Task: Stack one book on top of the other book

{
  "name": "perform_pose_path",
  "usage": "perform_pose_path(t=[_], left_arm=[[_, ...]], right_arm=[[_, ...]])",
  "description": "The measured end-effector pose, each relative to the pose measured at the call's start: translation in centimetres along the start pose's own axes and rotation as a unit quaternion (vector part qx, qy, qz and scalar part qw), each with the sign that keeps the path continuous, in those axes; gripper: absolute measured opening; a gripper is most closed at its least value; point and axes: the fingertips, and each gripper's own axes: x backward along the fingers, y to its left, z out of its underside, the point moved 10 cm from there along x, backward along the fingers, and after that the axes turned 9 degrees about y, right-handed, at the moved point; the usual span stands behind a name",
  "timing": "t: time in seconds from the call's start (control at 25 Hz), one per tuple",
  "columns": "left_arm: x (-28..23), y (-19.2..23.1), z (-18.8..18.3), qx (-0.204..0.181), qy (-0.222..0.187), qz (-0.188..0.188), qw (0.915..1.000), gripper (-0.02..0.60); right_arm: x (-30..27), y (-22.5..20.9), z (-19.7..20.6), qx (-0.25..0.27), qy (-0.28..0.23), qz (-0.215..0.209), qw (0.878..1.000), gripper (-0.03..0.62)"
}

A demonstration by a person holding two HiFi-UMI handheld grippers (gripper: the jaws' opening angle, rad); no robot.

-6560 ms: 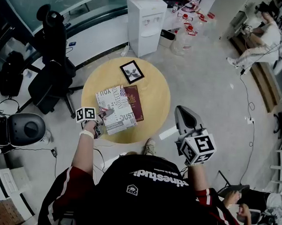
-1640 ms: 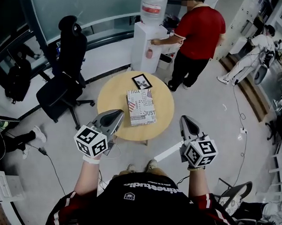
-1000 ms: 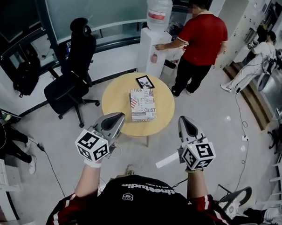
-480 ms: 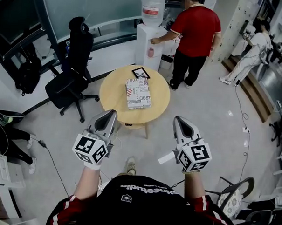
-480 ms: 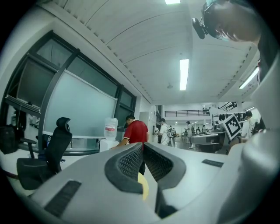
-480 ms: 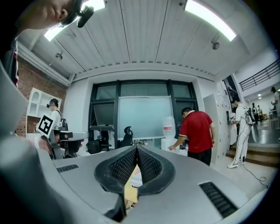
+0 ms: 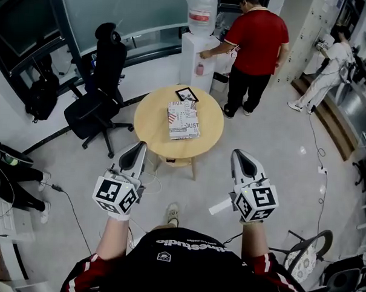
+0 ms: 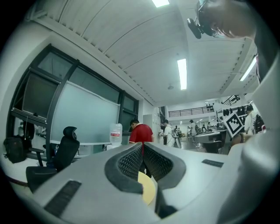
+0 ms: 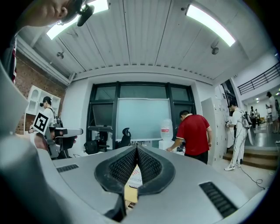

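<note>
I see both jaw pairs pressed together on nothing: my left hand-held gripper [image 7: 139, 148] and my right hand-held gripper [image 7: 238, 154] hang level over the floor, well apart from each other and short of the round pale wooden tabletop [image 7: 152, 121]. The white book with printed lettering on its cover [image 7: 183, 119] lies flat near the middle of that tabletop, just beside a small black-framed picture [image 7: 186, 94]; whatever lies under it I cannot make out. Beyond the tabletop a person in a red shirt [image 7: 257, 37] stands at a white water dispenser [image 7: 198, 52].
</note>
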Motion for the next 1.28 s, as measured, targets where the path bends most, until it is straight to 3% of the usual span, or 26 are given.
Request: perform_pose_path(t=[0.72,0.92,1.28], left_arm=[[1.4,-1.1,-0.8,0.000,0.000,0.009,1.0000,0.023],[1.6,-1.2,-0.7,0.021,-0.004,0.016,0.9996,0.023],[2.4,-1.7,-0.3,0.010,-0.003,0.005,0.9999,0.023]], right_arm=[[2.2,0.7,-0.8,0.000,-0.013,0.002,1.000,0.029],[2.4,0.8,-1.2,0.006,-0.014,0.001,1.000,0.029],[3.0,0.9,-0.5,0.006,-0.010,-0.001,1.000,0.029]])
